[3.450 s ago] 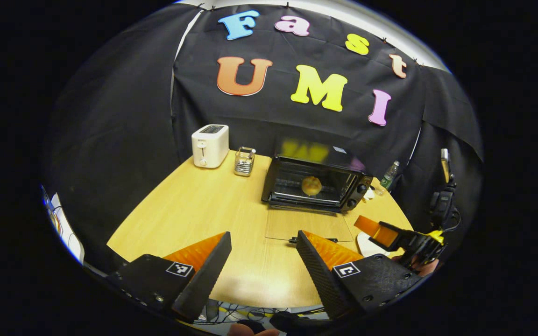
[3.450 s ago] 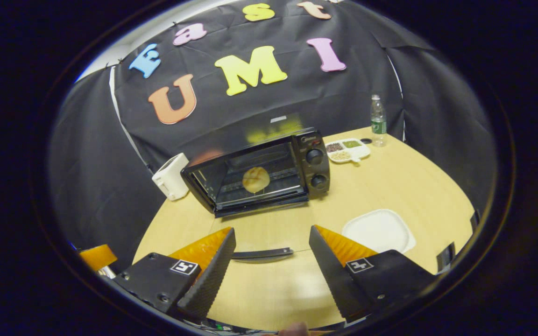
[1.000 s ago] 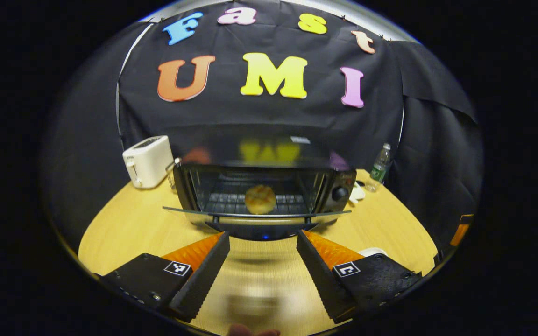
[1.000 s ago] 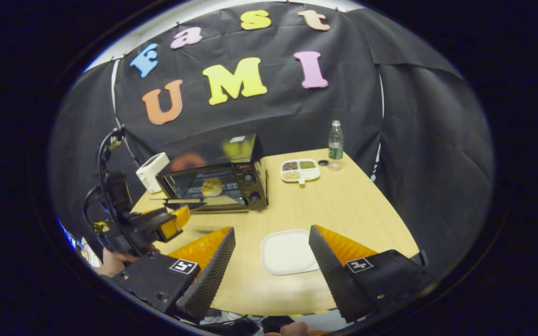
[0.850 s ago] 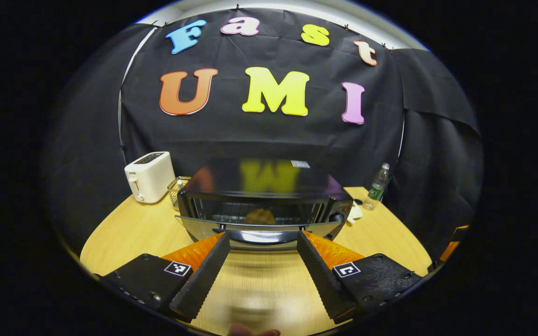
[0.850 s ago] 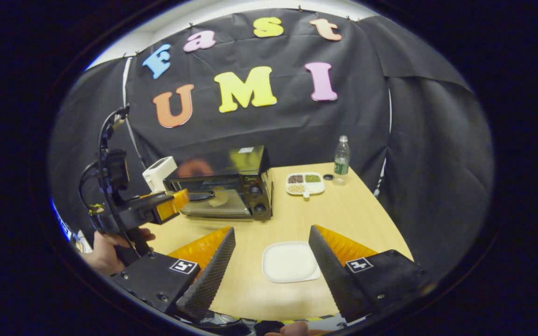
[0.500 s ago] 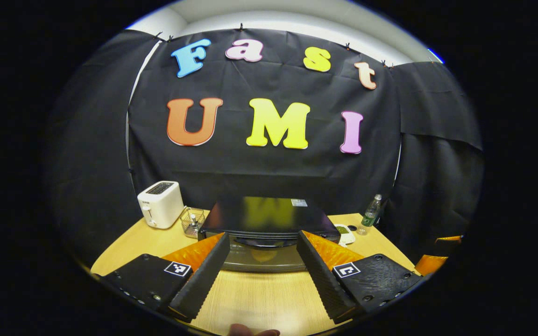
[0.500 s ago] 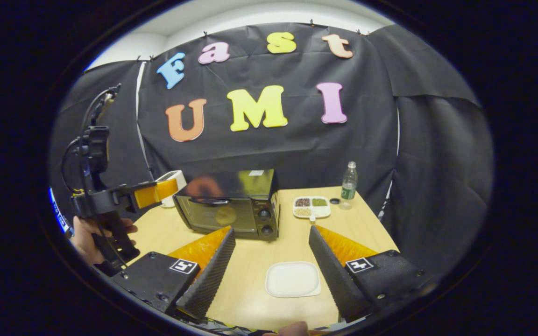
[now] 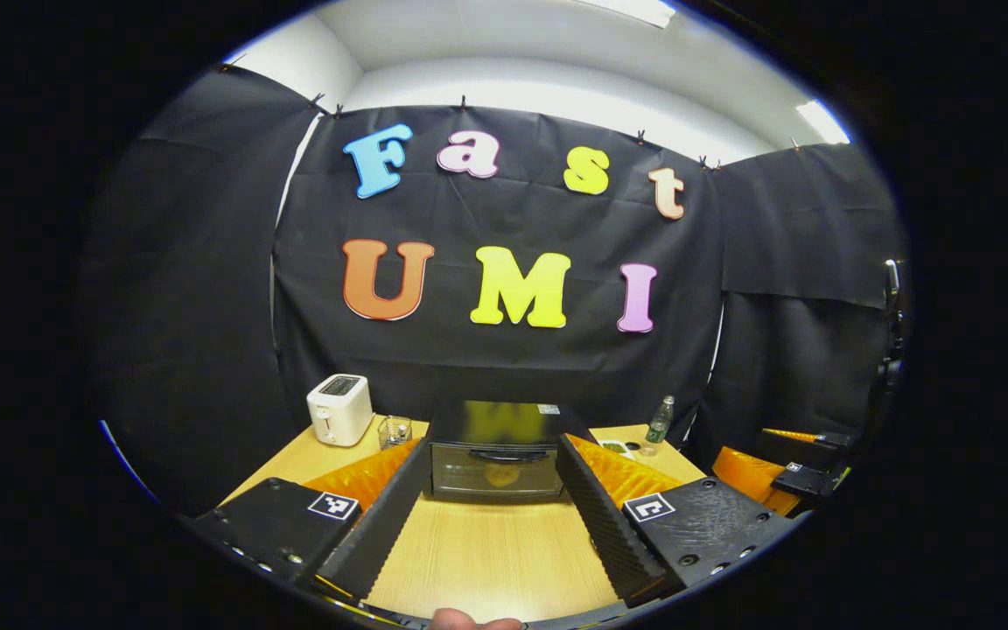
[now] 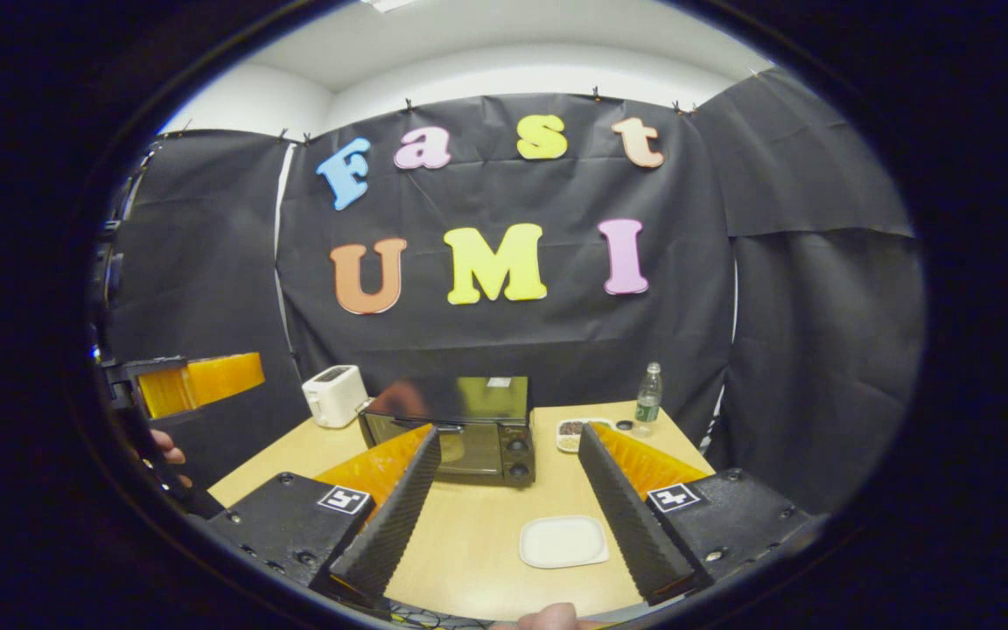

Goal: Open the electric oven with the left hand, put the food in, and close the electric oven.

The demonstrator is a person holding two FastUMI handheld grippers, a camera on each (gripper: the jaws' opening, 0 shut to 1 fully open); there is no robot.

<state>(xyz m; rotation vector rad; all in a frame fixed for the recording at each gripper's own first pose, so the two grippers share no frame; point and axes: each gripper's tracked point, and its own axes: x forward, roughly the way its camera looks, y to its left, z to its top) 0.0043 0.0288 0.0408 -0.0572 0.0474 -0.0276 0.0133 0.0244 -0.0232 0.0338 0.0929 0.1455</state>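
The black electric oven [image 9: 495,448] stands at the back of the wooden table [image 9: 486,560] with its glass door shut. Through the glass a round bun [image 9: 497,473] shows on the rack. My left gripper [image 9: 491,516] hangs open well in front of the oven, touching nothing. In the right gripper view the oven [image 10: 460,429] sits left of centre, and my right gripper [image 10: 508,516] is open above the table with nothing between its fingers. The left gripper [image 10: 198,381] floats high at the far left, held by a hand [image 10: 167,451].
A white toaster [image 9: 339,409] and a small wire holder [image 9: 394,430] stand left of the oven. A water bottle [image 10: 647,394] and a divided snack tray [image 10: 570,429] sit to its right. A white plate [image 10: 563,542] lies bare near the front edge.
The oven door, lying open 3.5 s ago, swung up and shut with the left gripper at it. Both grippers then drew back and rose, so the oven looks smaller and farther.
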